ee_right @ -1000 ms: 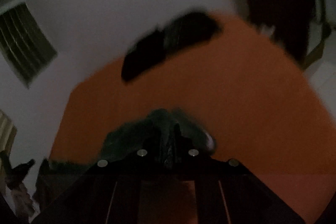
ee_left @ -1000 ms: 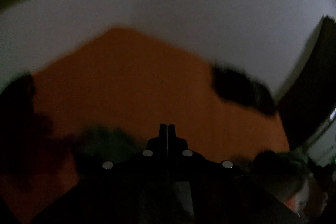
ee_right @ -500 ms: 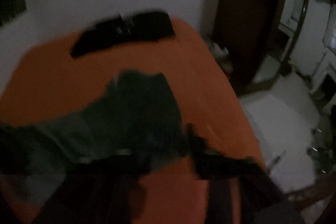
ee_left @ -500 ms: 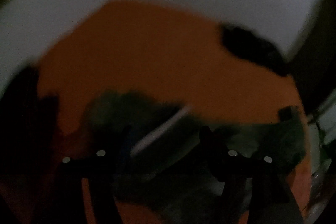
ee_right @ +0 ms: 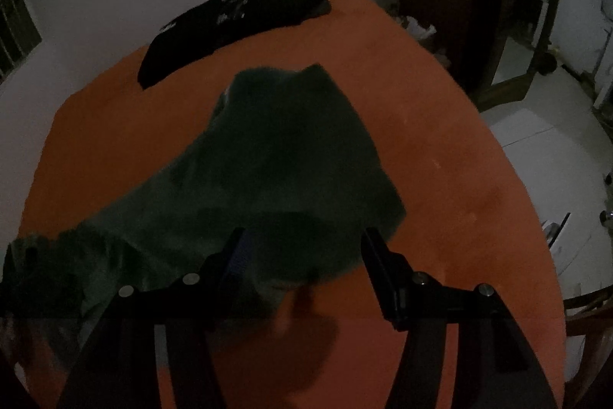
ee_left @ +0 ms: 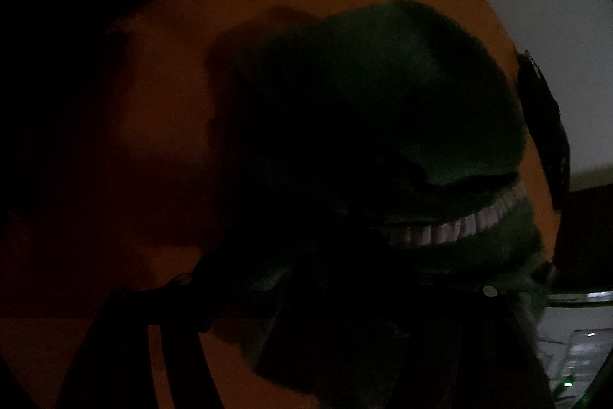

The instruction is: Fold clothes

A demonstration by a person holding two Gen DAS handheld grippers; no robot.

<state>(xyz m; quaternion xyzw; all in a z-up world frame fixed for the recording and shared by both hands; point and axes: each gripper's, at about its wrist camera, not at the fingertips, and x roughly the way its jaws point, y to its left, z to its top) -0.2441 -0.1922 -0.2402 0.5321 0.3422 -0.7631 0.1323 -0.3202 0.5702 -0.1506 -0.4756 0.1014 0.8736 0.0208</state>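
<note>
Hovering over the orange worktop [ee_right: 459,160], my right tool [ee_right: 302,248] stands with fingers apart above a rumpled dark green garment [ee_right: 283,148] filling the frame's centre. My left tool [ee_left: 337,278] looks spread, too dark to be sure. Both were clamped shut a second ago. Next, I judge, calls for regripping an edge.

The garment [ee_right: 283,156] was dark green with a pale ribbed band [ee_left: 456,225]; the table surface [ee_right: 459,179] was orange; the second garment [ee_right: 237,22] was black with faint pale print.
</note>
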